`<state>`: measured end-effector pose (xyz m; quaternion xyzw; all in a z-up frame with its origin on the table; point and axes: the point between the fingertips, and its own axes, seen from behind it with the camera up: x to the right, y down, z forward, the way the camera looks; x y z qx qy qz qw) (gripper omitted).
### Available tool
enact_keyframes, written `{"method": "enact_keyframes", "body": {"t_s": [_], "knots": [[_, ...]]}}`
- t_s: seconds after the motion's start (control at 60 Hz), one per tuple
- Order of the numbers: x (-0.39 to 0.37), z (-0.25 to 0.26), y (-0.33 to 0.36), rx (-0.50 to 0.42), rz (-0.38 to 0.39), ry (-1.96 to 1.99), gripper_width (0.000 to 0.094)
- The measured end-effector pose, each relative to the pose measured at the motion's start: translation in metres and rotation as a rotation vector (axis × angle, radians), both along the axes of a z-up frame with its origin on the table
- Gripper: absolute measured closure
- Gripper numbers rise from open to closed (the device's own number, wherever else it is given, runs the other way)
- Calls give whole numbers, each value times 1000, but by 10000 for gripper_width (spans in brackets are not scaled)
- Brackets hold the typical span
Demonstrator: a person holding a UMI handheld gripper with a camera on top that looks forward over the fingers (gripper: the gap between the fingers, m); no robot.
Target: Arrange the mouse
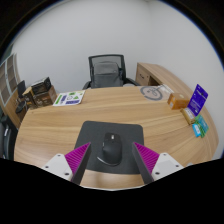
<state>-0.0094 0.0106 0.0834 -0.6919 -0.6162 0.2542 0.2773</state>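
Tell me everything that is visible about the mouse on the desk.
The mouse is black, rounded and smooth, plastic by its look. It lies flat on a dark mouse pad on the wooden desk, its long axis pointing away from the tool. It sits between the open fingers; whether they touch it is not clear.

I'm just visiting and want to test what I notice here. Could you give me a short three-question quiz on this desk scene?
1. True or false: the mouse is clamped tight by the gripper.
2. What does the mouse rest on? A) a bare wooden desk B) a dark mouse pad C) a blue box
3. Fill in: beyond the desk, against the wall, stands an office ____.

Key
1. False: it stands between the open fingers, with gaps at either side.
2. B
3. chair
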Motion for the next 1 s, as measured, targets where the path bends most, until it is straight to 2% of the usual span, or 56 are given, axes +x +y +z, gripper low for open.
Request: {"method": "enact_keyframes", "body": {"t_s": [0.233, 0.417, 0.55, 0.717, 1.0], "knots": [[112, 125, -14, 52, 12, 83, 82], [209, 179, -18, 117, -10, 105, 83], [269, 193, -25, 125, -28, 101, 75], [324, 182, -38, 95, -44, 70, 76], [349, 180, -48, 66, -49, 61, 78]]}}
